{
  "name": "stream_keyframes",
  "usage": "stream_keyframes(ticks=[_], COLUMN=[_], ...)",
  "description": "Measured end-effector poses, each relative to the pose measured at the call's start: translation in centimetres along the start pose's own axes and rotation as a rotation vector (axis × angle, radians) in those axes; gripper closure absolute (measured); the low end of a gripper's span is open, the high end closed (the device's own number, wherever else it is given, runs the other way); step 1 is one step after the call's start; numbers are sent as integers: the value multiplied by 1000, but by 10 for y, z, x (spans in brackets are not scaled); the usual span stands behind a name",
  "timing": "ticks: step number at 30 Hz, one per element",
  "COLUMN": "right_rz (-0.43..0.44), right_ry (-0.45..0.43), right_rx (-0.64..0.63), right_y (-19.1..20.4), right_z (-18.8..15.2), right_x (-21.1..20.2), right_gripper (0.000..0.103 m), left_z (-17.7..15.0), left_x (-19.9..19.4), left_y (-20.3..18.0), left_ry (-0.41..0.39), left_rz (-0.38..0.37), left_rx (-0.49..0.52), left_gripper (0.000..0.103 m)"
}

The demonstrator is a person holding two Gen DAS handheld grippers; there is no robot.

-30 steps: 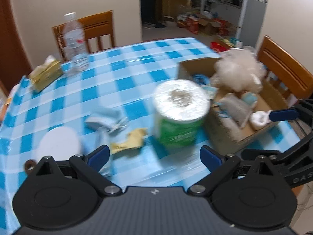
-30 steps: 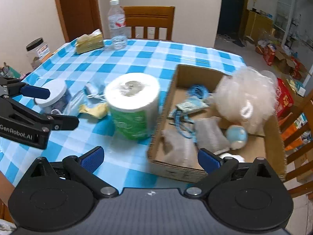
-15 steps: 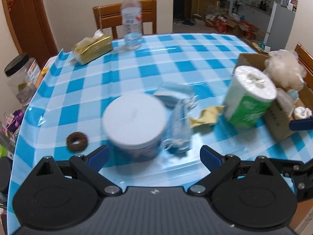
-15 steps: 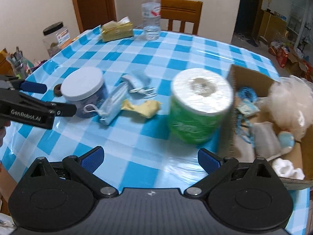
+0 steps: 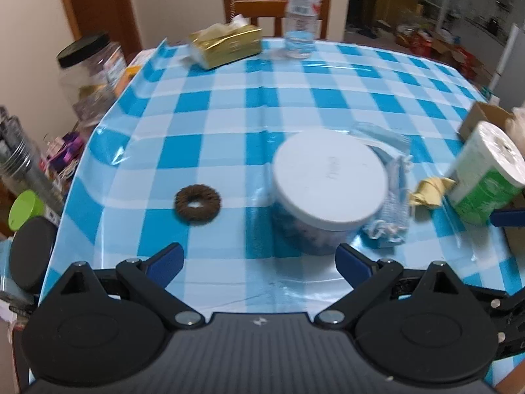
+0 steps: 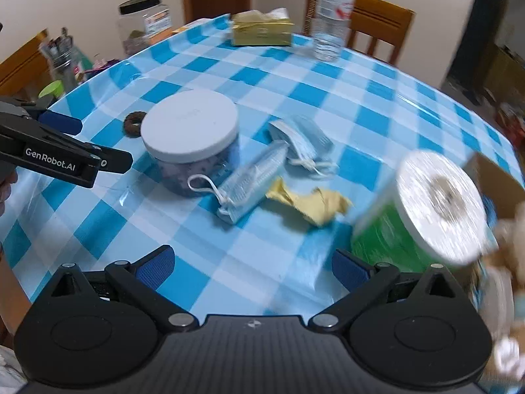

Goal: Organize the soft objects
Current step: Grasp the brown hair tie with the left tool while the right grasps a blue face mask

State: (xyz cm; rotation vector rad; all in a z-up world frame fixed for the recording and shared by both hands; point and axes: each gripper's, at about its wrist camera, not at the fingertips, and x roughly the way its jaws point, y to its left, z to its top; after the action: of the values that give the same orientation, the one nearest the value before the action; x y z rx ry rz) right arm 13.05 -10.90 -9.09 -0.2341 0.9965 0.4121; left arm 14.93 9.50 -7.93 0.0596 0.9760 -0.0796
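Note:
On the blue checked tablecloth [image 5: 229, 105] lie two pale blue face masks [image 6: 252, 177] [image 6: 302, 138], a crumpled yellow cloth [image 6: 311, 203] and a brown hair scrunchie [image 5: 198, 203]. The scrunchie also shows in the right wrist view [image 6: 133, 124]. My left gripper [image 5: 259, 262] is open and empty, above the table's near edge, before the white-lidded jar [image 5: 328, 187]. My right gripper [image 6: 251, 267] is open and empty, short of the masks. The left gripper shows at the left of the right wrist view [image 6: 95, 146].
A green-wrapped paper roll [image 6: 426, 216] stands beside a cardboard box [image 6: 498, 177] at the right. A gold tissue pack [image 5: 226, 44], a water bottle [image 5: 300, 16] and a chair [image 5: 256, 0] are at the far side. A large clear jar [image 5: 88, 78] stands at the left.
Both grippers have swung left, away from the cardboard box. The white-lidded jar and the scrunchie have come to the centre of the left view. Both grippers stay open.

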Motion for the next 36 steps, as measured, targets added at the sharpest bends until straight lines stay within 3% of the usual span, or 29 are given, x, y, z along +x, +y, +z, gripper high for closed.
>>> stream_keyframes(ticks=[8,19,26,36], right_rz=[51,74,141,252], right_ry=[2,59,109,154], right_rx=[-156,-518,-560,-524], right_y=[-3,11,14,27], right_z=[27,62,68,45], right_x=[33,69,87,72], right_gripper=[0,0,0,0], left_z=[1,2,0,-1], left_x=[16,25,27,36], left_y=[14,13,14,23], left_ry=[44,64,71,87], left_rz=[37,37,34,31], left_rx=[-92,-138,-154,-138], left_gripper=[5,5,5,5])
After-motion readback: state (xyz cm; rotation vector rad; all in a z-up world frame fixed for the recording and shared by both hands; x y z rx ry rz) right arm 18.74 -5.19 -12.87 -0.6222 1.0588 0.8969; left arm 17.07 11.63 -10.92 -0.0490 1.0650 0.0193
